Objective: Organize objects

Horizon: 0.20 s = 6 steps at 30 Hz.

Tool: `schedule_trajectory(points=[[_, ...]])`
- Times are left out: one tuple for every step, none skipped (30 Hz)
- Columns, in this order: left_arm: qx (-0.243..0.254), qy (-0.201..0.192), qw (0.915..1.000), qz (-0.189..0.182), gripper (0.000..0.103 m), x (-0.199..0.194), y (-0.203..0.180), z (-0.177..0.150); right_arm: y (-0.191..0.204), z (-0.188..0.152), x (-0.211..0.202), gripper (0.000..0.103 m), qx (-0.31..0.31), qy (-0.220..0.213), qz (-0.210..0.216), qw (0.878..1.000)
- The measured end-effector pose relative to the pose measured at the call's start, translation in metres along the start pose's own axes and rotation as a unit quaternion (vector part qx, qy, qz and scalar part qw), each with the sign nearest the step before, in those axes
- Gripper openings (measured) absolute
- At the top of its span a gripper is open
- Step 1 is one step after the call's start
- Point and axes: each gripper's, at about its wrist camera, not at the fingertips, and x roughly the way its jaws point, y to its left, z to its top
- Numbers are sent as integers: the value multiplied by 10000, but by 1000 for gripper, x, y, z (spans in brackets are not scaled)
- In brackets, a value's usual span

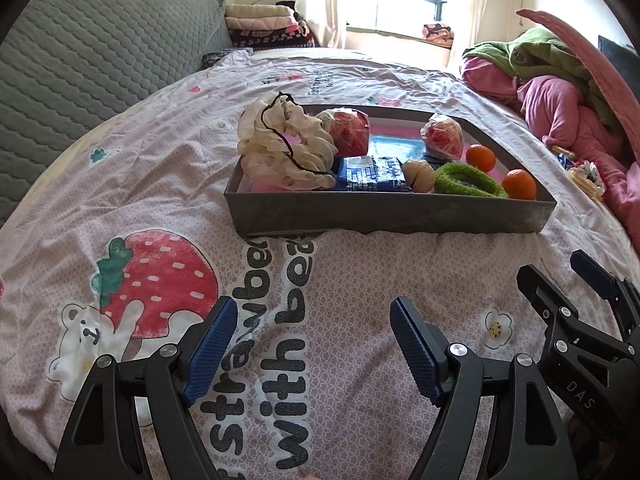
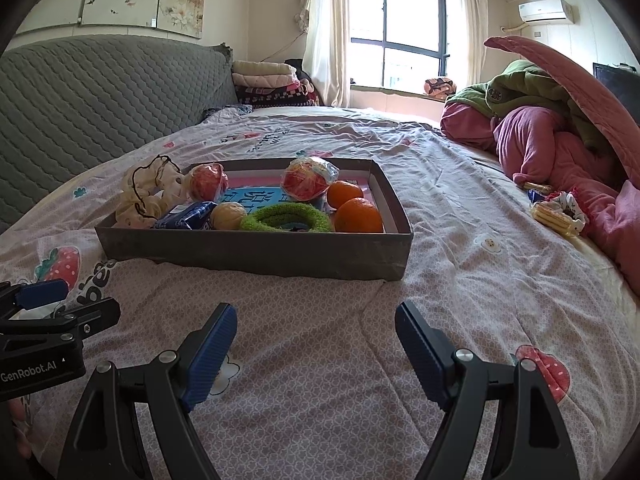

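A grey box tray [image 1: 384, 212] [image 2: 256, 254] sits on the bed. In it lie a cream scrunchie [image 1: 280, 148] [image 2: 148, 192], two wrapped apples [image 1: 350, 130] [image 1: 442, 136], a blue packet [image 1: 372, 174] [image 2: 184, 216], a walnut [image 1: 418, 174] [image 2: 228, 216], a green hair ring [image 1: 466, 180] [image 2: 286, 218] and two oranges [image 1: 480, 158] [image 1: 519, 184] [image 2: 358, 215]. My left gripper [image 1: 312, 340] is open and empty, short of the tray's near wall. My right gripper [image 2: 316, 344] is open and empty too, near the tray's front. Each gripper shows in the other's view, the right gripper [image 1: 560, 280] and the left gripper [image 2: 72, 298].
A yellow wafer packet [image 2: 554, 214] and a small frilly scrunchie [image 2: 568, 204] lie on the bedspread at the right, beside a heap of pink and green bedding [image 2: 552, 132]. A grey quilted headboard [image 2: 100, 92] runs along the left. Folded blankets [image 2: 264, 80] are stacked by the window.
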Motion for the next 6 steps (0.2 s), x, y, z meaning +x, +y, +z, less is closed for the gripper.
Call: schedule_trajectory(points=[[3,-2,10000,0,80,0,0,0,0,0,0,81,0,-6,-5,10000],[3,3,10000,-5,80,0,0,0,0,0,0,81,0,-4,-4,10000],[8,-8,10000,-21,80,0,0,0,0,0,0,81,0,4,-7,10000],[18,-22,10000,-31,80,-1,0,-1,0,0,0,81,2,8,-15,10000],[26,-36,10000,-38,80,-2,0,-1,0,0,0,81,3,16,-20,10000],[25,-36,10000,-55,80,-2,0,-1,0,0,0,81,7,20,-19,10000]])
